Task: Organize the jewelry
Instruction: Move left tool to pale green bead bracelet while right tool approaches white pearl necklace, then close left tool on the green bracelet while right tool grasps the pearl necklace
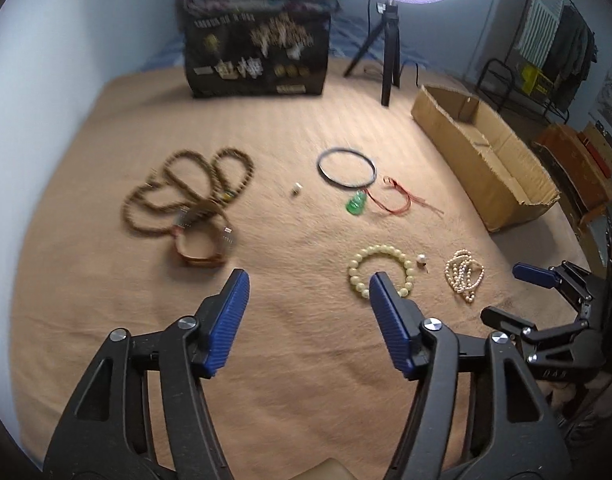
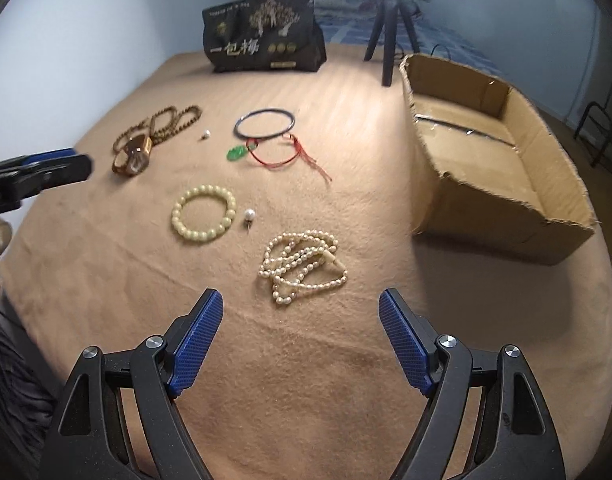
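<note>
Jewelry lies on a tan blanket. A pearl necklace (image 2: 302, 266) lies bunched just ahead of my open, empty right gripper (image 2: 301, 300); it also shows in the left wrist view (image 1: 464, 275). A pale bead bracelet (image 2: 204, 214) and a pearl earring (image 2: 248, 215) lie beyond it. My left gripper (image 1: 307, 284) is open and empty, its right finger partly covering the bead bracelet (image 1: 379, 270). Brown prayer beads (image 1: 186, 196) and a brown bangle (image 1: 204, 246) lie front left. A dark ring bangle (image 1: 346, 168), a green pendant on red cord (image 1: 357, 204) and a small bead (image 1: 296, 189) lie farther off.
An open cardboard box (image 2: 501, 200) stands on the right, also in the left wrist view (image 1: 485, 160). A black printed bag (image 2: 264, 38) and a tripod (image 2: 389, 28) with a ring light stand at the back. A wall runs along the left.
</note>
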`<action>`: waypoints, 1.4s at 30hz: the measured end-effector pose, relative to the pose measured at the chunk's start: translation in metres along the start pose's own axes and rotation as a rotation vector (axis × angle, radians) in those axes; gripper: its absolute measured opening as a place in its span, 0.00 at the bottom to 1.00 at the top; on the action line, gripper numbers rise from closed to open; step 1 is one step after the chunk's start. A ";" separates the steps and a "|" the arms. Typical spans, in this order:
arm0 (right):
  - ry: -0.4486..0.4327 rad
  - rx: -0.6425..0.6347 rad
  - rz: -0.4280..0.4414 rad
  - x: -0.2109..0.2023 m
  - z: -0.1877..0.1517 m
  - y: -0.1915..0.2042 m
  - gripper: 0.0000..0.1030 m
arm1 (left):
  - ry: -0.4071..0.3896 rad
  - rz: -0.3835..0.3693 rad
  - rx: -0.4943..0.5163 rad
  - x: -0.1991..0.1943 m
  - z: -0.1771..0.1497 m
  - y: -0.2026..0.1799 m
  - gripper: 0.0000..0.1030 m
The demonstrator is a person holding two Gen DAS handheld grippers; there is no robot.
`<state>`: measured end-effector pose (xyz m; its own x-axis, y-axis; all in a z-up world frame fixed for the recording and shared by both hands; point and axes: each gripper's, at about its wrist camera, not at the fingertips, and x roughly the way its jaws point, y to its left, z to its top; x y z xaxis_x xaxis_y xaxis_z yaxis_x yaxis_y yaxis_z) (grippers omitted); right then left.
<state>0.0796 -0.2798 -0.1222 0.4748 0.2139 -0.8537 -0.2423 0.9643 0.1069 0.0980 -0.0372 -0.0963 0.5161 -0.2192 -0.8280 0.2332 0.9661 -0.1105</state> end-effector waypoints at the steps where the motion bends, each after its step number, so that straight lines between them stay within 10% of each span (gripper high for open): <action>1: 0.008 0.003 0.006 0.003 0.001 -0.001 0.78 | 0.025 -0.014 -0.011 0.008 0.001 0.000 0.60; 15: 0.049 -0.062 -0.028 0.035 0.008 0.001 0.78 | 0.186 -0.047 -0.017 0.081 0.003 -0.018 0.46; 24: 0.055 -0.100 -0.058 0.046 0.010 0.005 0.76 | 0.157 -0.019 0.040 0.092 0.005 -0.032 0.30; 35: 0.035 -0.143 0.011 0.043 0.010 0.012 0.13 | 0.146 -0.033 0.037 0.090 0.007 -0.035 0.05; 42: 0.040 -0.127 0.056 0.036 0.012 0.011 0.08 | 0.108 -0.037 0.042 0.076 0.012 -0.036 0.05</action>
<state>0.1040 -0.2593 -0.1462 0.4240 0.2583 -0.8680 -0.3737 0.9230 0.0922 0.1381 -0.0903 -0.1485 0.4156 -0.2364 -0.8783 0.2860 0.9506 -0.1205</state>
